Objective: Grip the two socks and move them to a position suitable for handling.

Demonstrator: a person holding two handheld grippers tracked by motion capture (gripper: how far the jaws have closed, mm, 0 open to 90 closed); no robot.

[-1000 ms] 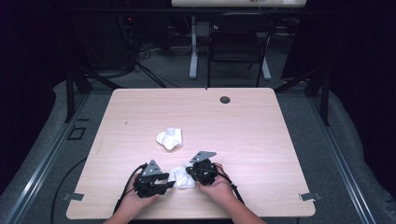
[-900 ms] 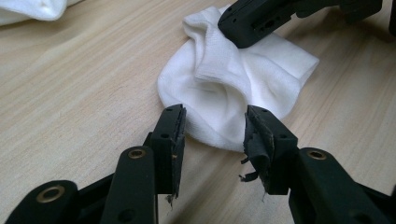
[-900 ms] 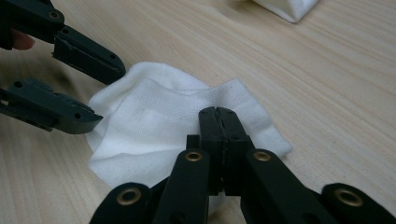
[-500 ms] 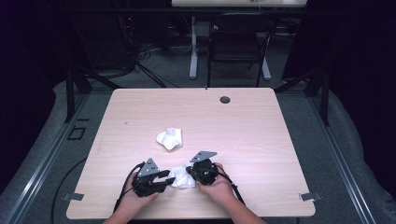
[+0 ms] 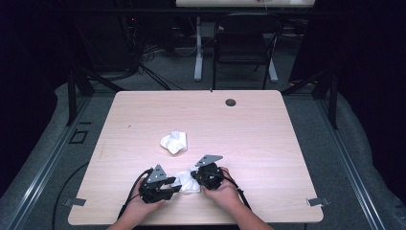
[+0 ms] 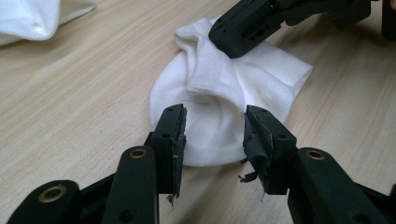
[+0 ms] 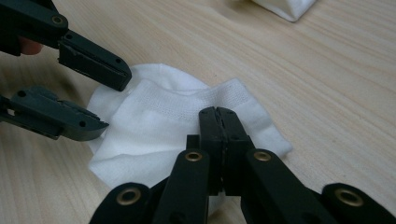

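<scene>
Soft white knit cloth point(image 6: 219, 116), matt pale-wood table point(image 5: 268, 139).

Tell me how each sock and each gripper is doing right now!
near sock: bunched flat on the table, between both grippers.
far sock: crumpled, lying alone, untouched.
left gripper: jaws open around the near sock's edge, just been opening, not pressing it.
right gripper: jaws shut, pinching the near sock's cuff.
table: flat, bare wood.

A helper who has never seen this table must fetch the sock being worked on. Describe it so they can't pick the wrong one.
Start at the wooden table and go to its near edge, where the person's hands are. The white sock lies flat there between the two black tongs, the right tongs pinching its ribbed cuff. The other sock sits crumpled alone toward the table's middle.
</scene>
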